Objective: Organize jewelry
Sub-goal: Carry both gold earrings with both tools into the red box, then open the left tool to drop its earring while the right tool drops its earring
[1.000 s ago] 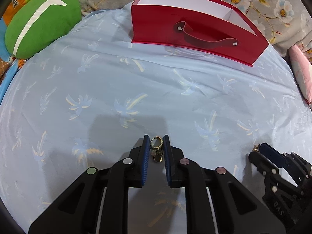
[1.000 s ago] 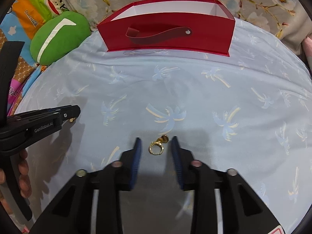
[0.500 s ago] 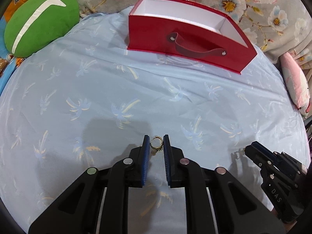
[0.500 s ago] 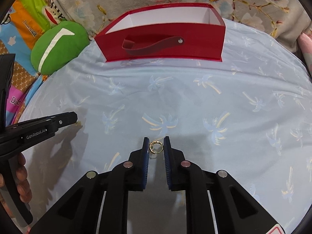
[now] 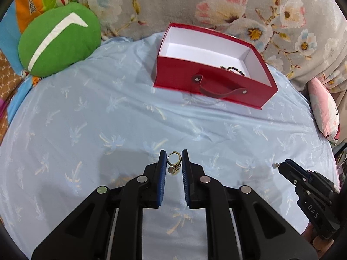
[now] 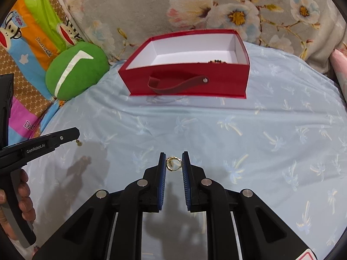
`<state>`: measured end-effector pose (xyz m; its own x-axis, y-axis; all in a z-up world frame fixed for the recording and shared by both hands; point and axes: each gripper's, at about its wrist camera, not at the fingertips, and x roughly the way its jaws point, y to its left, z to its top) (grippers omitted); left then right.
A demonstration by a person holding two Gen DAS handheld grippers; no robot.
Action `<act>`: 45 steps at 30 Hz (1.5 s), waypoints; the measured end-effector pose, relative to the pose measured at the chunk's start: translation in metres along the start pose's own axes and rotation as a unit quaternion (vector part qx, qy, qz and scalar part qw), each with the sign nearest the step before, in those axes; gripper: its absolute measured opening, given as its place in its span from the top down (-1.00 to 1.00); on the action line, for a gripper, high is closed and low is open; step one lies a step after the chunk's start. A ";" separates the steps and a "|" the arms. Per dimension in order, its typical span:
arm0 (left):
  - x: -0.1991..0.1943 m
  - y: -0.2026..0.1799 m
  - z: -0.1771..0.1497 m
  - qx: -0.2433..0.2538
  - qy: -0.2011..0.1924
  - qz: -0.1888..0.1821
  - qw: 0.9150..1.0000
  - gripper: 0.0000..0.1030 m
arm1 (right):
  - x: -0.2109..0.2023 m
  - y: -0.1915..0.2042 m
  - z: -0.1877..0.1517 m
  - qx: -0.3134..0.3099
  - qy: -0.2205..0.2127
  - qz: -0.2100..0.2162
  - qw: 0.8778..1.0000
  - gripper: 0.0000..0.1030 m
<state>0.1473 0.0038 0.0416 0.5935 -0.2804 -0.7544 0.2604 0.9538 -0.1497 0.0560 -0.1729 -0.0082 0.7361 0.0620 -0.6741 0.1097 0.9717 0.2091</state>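
Observation:
My left gripper [image 5: 174, 158] is shut on a gold hoop earring [image 5: 173, 157] whose small charms dangle below the hoop. It hangs above the pale blue sheet [image 5: 108, 108]. My right gripper [image 6: 174, 160] is shut on a second gold hoop earring [image 6: 173, 163], also lifted off the sheet. Each gripper shows in the other's view: the right one at the lower right [image 5: 282, 166], the left one at the left edge [image 6: 73, 133]. A red box [image 5: 208, 84] with a white inside and a strap handle stands at the far side. Dark beads [image 5: 233, 69] lie inside it.
A green round cushion [image 5: 57, 38] lies at the far left beside colourful printed fabric. A grey floral cover [image 5: 238, 10] rises behind the box. A pink pillow [image 5: 323, 110] sits at the right edge. A hand [image 6: 23, 197] holds the left gripper's handle.
Both grippers have risen from the sheet with their earrings. The right jaws closed on their hoop, which lay loose a second ago. The box's inside now shows.

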 end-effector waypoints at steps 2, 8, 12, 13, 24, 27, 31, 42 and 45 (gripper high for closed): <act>-0.004 -0.005 0.007 0.007 -0.007 0.003 1.000 0.74 | -0.005 0.001 0.006 -0.003 -0.010 0.000 1.000 0.74; -0.012 -0.019 0.032 0.024 -0.031 0.004 0.999 0.74 | -0.021 0.000 0.033 -0.009 -0.042 0.001 0.999 0.74; -0.016 -0.031 0.052 0.036 -0.049 0.005 0.998 0.74 | -0.028 -0.002 0.053 -0.014 -0.066 -0.001 0.998 0.73; -0.017 -0.033 0.056 0.040 -0.053 0.006 0.998 0.74 | -0.030 -0.002 0.058 -0.015 -0.072 -0.001 0.997 0.74; -0.018 -0.054 0.113 0.059 -0.101 0.012 0.993 0.74 | -0.041 -0.010 0.121 -0.032 -0.133 -0.013 0.990 0.74; -0.015 -0.058 0.125 0.062 -0.109 0.012 0.992 0.74 | -0.039 -0.012 0.137 -0.037 -0.144 -0.019 0.989 0.74; -0.008 -0.066 0.141 0.068 -0.116 0.013 0.991 0.74 | -0.034 -0.015 0.153 -0.039 -0.153 -0.024 0.987 0.74; 0.023 -0.078 0.170 0.079 -0.120 0.020 0.989 0.74 | -0.007 -0.026 0.188 -0.038 -0.157 -0.034 0.986 0.74; 0.031 -0.080 0.176 0.081 -0.119 0.022 0.989 0.74 | 0.001 -0.029 0.195 -0.037 -0.155 -0.035 0.987 0.73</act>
<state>0.2788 -0.1006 0.1427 0.7639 -0.2748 -0.5840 0.3382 0.9411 -0.0004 0.1839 -0.2457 0.1230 0.8990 -0.0676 -0.4327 0.1266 0.9860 0.1089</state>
